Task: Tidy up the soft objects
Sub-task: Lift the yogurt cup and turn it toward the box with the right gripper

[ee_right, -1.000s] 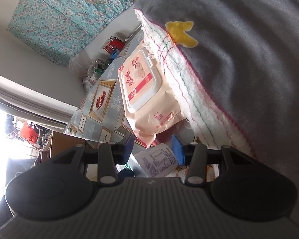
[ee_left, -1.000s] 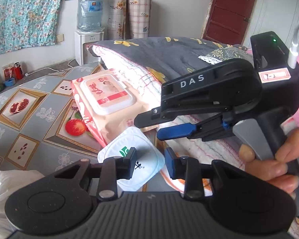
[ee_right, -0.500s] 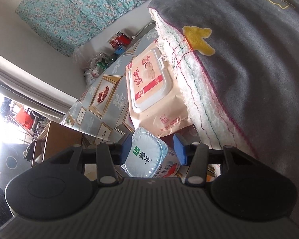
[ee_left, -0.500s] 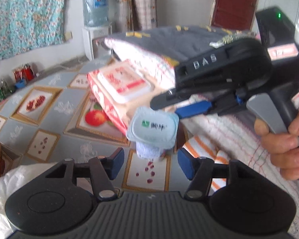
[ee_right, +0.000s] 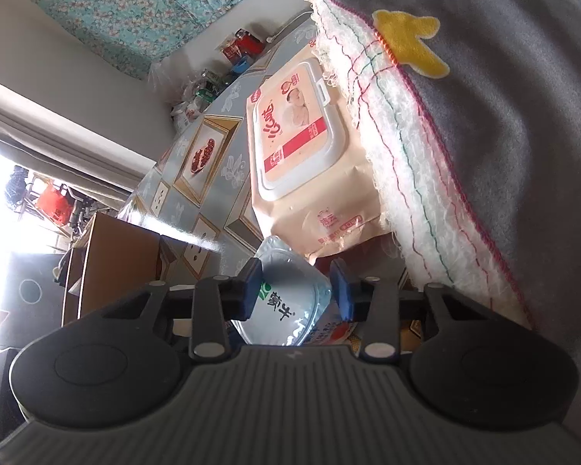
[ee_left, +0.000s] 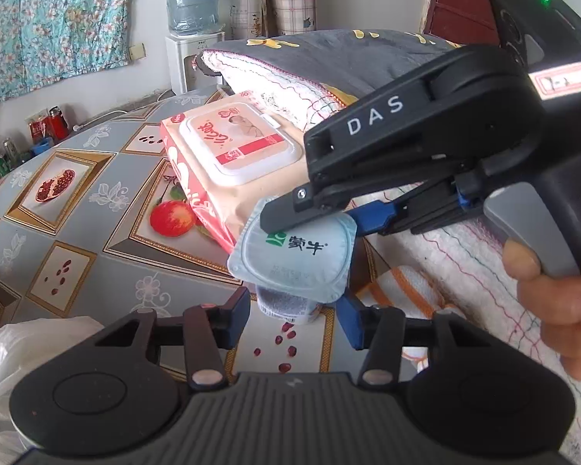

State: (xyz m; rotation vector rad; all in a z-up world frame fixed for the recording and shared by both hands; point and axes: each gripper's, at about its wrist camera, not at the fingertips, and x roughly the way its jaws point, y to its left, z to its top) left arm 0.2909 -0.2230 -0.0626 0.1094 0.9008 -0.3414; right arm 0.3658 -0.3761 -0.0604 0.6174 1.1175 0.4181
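Observation:
A yogurt cup (ee_left: 296,259) with a pale blue foil lid is held in the air by my right gripper (ee_right: 296,290), which is shut on it; the lid also shows in the right wrist view (ee_right: 286,310). My left gripper (ee_left: 294,312) is open just below and in front of the cup, its fingers either side of the cup's base. A pink wet-wipes pack (ee_left: 228,159) lies on the table (ee_left: 69,232) behind it, against a folded grey blanket (ee_left: 348,62) with a white fringed edge.
A white plastic bag (ee_left: 23,348) lies at the lower left. An orange striped cloth (ee_left: 406,286) lies under the right gripper. Cans and bottles (ee_left: 42,128) stand at the table's far left. A cardboard box (ee_right: 112,255) stands beyond the table edge.
My right gripper took the yogurt cup and lifted it off the table, lid turned upward. My left gripper opened and now sits wide beneath the cup.

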